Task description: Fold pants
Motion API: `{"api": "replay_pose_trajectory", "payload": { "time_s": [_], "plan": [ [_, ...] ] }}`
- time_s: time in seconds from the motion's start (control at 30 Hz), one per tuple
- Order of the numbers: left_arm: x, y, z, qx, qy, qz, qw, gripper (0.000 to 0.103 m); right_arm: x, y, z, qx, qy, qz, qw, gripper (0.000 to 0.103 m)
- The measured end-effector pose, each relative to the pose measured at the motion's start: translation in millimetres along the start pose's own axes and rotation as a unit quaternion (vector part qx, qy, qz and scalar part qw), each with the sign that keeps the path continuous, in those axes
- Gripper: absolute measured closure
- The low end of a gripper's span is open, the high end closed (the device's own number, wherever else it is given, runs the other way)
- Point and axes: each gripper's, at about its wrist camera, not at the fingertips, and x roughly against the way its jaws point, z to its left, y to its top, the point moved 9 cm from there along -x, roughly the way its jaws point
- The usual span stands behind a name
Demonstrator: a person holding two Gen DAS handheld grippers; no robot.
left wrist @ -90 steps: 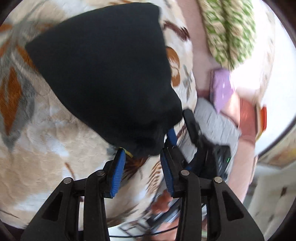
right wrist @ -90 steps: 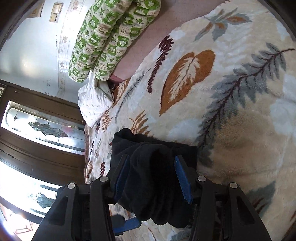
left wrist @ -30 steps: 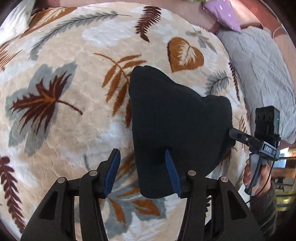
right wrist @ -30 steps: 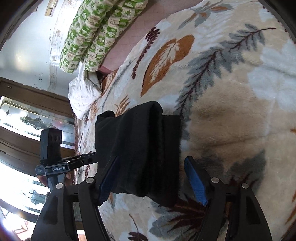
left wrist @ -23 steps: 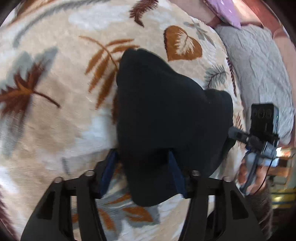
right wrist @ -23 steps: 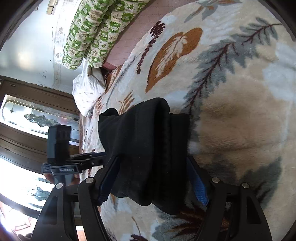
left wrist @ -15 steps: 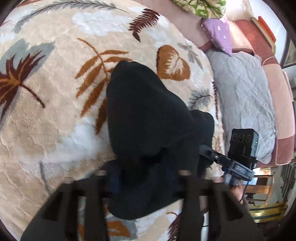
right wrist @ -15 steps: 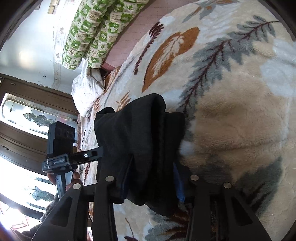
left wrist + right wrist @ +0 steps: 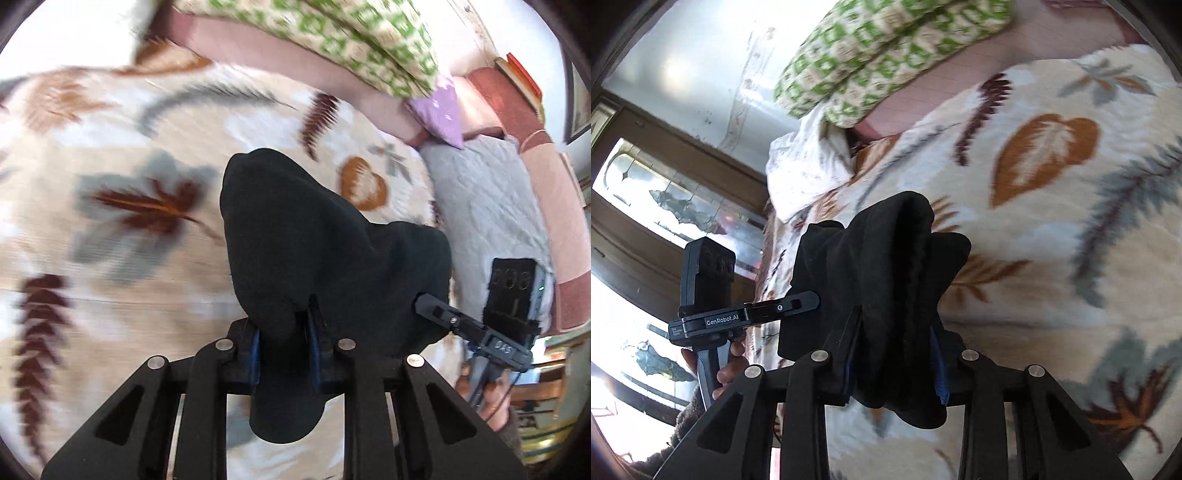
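Observation:
The black pants (image 9: 314,240) are a folded bundle held up over the leaf-patterned blanket (image 9: 129,258). My left gripper (image 9: 284,343) is shut on the near edge of the bundle, with cloth hanging below its blue pads. My right gripper (image 9: 894,358) is shut on the other end of the pants (image 9: 886,266), which show several stacked layers. The right gripper also shows in the left wrist view (image 9: 476,325) at the bundle's right side. The left gripper also shows in the right wrist view (image 9: 746,314) at the left.
A green-patterned quilt (image 9: 332,37) and a purple pillow (image 9: 439,110) lie at the back. A grey padded mat (image 9: 487,206) lies at the right. A white cloth (image 9: 805,166) and windows (image 9: 665,206) are at the left in the right wrist view.
Both grippers have closed on the pants and lifted the bundle off the blanket. Both views have tilted up toward the back of the bed.

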Motion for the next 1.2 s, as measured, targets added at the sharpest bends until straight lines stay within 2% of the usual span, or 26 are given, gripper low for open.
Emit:
{"api": "replay_pose_trajectory", "payload": {
  "time_s": [0.07,0.17,0.23,0.33,0.37,0.4,0.43,0.47,0.5,0.63,0.7,0.8,0.87,0.93,1.0,1.07,1.13,1.2],
  "plan": [
    [4.2,0.5,19.5,0.005,0.027,0.002,0.9996,0.085,-18.5,0.2,14.9,0.003,0.002,0.006,1.0,0.071],
    [-3.8,-2.3,48.5,0.014,0.056,0.012,0.9982,0.085,-54.0,-4.9,26.3,0.009,-0.018,0.024,1.0,0.071],
    [-20.4,-4.4,67.0,0.023,0.07,0.028,0.9969,0.085,-74.2,-12.7,25.1,0.017,-0.051,0.034,0.998,0.071],
    [-33.8,-7.0,81.7,0.025,0.07,0.036,0.9966,0.082,-92.4,-18.6,17.1,0.027,-0.101,0.034,0.994,0.07],
    [-37.2,-7.4,85.4,0.023,0.07,0.035,0.9967,0.078,-95.1,-18.9,14.1,0.036,-0.118,0.03,0.992,0.068],
    [-37.2,-8.6,87.9,0.018,0.07,0.033,0.9968,0.071,-97.0,-19.0,10.2,0.043,-0.128,0.027,0.991,0.062],
    [-38.9,-9.8,91.9,0.008,0.077,0.029,0.9966,0.058,-96.8,-19.3,4.5,0.046,-0.136,0.025,0.989,0.054],
    [-39.9,-10.4,92.6,0.001,0.086,0.025,0.996,0.052,-97.5,-19.7,-2.8,0.044,-0.141,0.026,0.989,0.049],
    [-40.8,-11.2,94.2,-0.01,0.082,0.02,0.9964,0.05,-98.1,-21.6,-10.4,0.034,-0.136,0.029,0.99,0.043],
    [-31.1,-11.5,99.2,0.01,0.072,0.022,0.9971,0.05,-86.0,-20.8,-25.1,-0.024,-0.068,0.015,0.997,0.042],
    [-22.5,-12.3,100.1,0.017,0.09,0.02,0.9956,0.05,-69.9,-18.9,-22.8,-0.03,-0.073,0.005,0.997,0.04],
    [0.3,-20.5,99.4,0.007,0.142,-0.006,0.9898,0.051,-41.4,-16.0,-3.8,0.004,-0.102,-0.015,0.995,0.039],
    [13.9,-28.8,97.2,0.005,0.171,-0.024,0.9851,0.051,-21.7,-19.0,16.2,0.037,-0.137,-0.028,0.99,0.034],
    [29.4,-43.0,94.3,0.006,0.203,-0.049,0.9779,0.05,-3.7,-28.2,35.9,0.065,-0.195,-0.042,0.978,0.01],
    [42.9,-61.1,94.8,0.011,0.244,-0.076,0.9667,0.05,8.2,-39.1,51.8,0.083,-0.237,-0.064,0.966,0.003],
    [50.7,-77.8,96.9,0.016,0.272,-0.092,0.9576,0.05,17.0,-60.2,68.5,0.106,-0.274,-0.082,0.952,0.0],
    [56.1,-96.1,99.6,0.027,0.289,-0.115,0.95,0.05,16.0,-81.1,75.2,0.128,-0.321,-0.081,0.935,0.0],
    [56.1,-115.2,100.6,0.025,0.309,-0.126,0.9423,0.05,11.5,-101.2,78.5,0.14,-0.349,-0.078,0.924,0.0]
  ]
}}
